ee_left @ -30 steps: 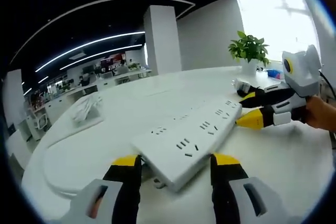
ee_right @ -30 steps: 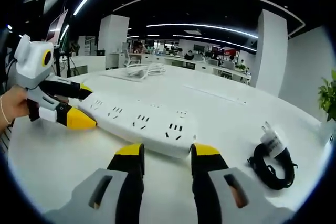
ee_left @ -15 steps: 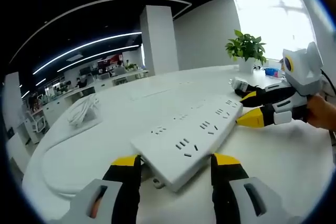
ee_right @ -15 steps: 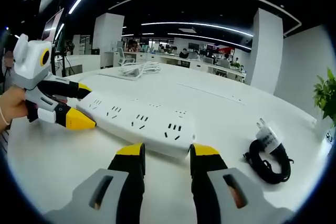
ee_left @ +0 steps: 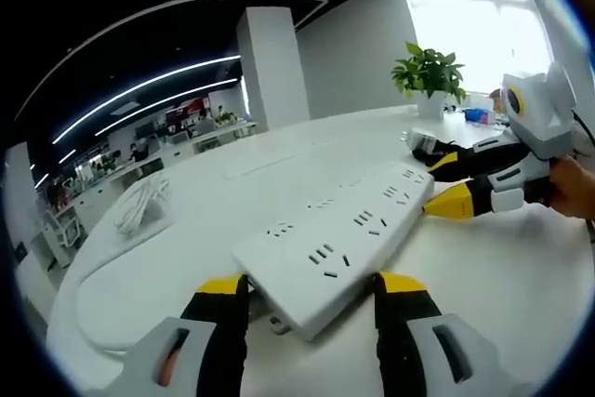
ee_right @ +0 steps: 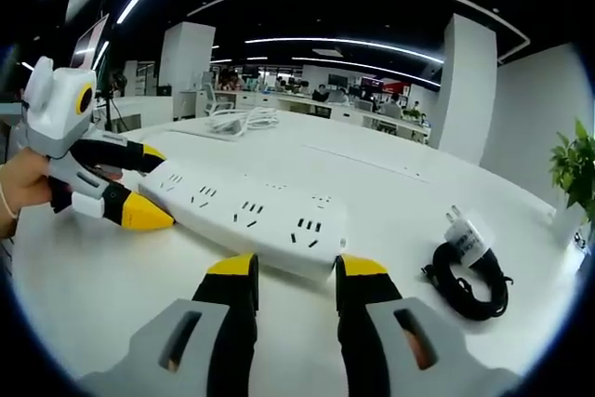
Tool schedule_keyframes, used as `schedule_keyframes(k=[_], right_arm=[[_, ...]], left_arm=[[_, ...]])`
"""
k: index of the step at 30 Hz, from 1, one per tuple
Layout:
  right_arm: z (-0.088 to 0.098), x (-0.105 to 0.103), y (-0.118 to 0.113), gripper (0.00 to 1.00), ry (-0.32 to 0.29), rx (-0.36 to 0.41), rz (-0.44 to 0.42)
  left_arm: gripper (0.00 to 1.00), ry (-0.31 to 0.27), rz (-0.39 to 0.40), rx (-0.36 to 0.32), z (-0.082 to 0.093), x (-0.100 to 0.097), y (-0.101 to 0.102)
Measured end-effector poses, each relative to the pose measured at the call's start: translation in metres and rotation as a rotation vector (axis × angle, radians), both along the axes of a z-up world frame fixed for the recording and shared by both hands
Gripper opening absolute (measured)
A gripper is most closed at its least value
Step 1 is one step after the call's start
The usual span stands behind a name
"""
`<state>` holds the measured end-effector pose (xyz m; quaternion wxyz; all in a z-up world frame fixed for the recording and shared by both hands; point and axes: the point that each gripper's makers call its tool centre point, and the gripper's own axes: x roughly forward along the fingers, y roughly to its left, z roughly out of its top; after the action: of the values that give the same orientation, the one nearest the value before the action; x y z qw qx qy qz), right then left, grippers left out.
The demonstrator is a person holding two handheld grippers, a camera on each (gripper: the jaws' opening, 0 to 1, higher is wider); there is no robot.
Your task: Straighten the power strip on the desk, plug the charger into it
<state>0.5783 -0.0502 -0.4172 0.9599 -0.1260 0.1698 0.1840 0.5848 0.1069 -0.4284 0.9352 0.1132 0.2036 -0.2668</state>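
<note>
- Left tongs and right tongs, both parted, bracket opposite ends of the power strip.
- Swing both ends evenly; the charger waits right of the right tongs.

Both grippers look alike. The left gripper has two black fingers capped in yellow, rising from grey bases with dark slots. The right gripper matches it. Beside the power strip, each gripper's grey-white housing is gripped by a hand.
</note>
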Motion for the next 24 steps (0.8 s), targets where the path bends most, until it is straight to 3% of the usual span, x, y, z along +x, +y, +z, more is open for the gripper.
schedule_keyframes(k=[12, 24], right_arm=[[0.000, -0.002, -0.005, 0.32, 0.000, -0.006, -0.015], [0.001, -0.004, -0.015, 0.30, 0.004, 0.039, -0.059]], left_arm=[[0.54, 0.005, -0.026, 0.005, 0.001, 0.001, -0.007], [0.54, 0.014, -0.062, 0.012, 0.000, 0.003, -0.014]])
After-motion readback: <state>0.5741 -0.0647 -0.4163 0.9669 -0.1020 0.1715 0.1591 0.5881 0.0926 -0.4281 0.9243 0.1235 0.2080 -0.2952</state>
